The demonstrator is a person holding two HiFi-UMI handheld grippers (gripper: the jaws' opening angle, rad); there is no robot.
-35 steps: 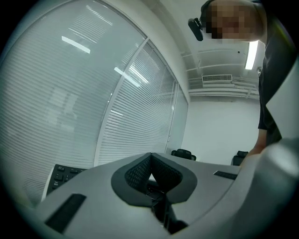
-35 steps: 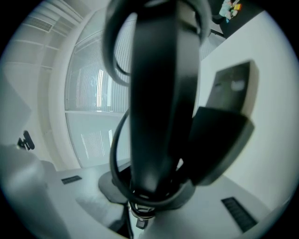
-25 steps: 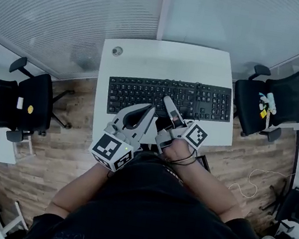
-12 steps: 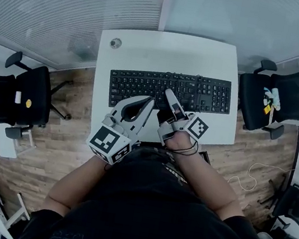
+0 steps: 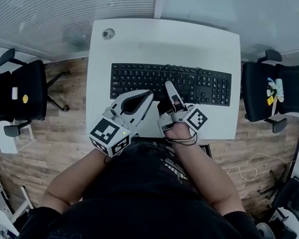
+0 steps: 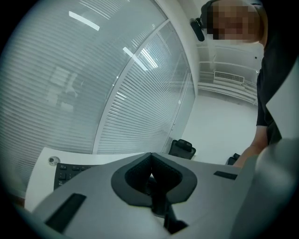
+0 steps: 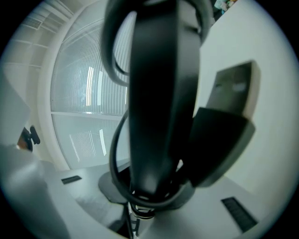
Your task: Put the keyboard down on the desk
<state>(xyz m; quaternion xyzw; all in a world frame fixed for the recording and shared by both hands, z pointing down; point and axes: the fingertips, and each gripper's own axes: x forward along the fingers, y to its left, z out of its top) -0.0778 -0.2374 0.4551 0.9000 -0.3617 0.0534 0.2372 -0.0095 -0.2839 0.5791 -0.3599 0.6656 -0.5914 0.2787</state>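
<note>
Item: keyboard (image 5: 205, 88), black, full-size; lies flat on the white table (image 5: 168, 40), lengthwise across its middle; a round grommet (image 5: 108, 34) sits beyond the keyboard's far left corner.
Your left tongs (image 5: 149, 94): tips pressed together, nothing between them; at the keyboard's near edge, left of centre.
Your right tongs (image 5: 169, 85): over the keyboard's near rows at centre; clamped narrow on a black cable bundle (image 7: 154, 93); a thin cord loops round it, a USB plug (image 7: 233, 88) just beside it.
Surroundings: office chair (image 5: 291, 88) off the keyboard's right end; second chair (image 5: 11, 96) off its left end; both on the wood floor (image 5: 66, 142).
</note>
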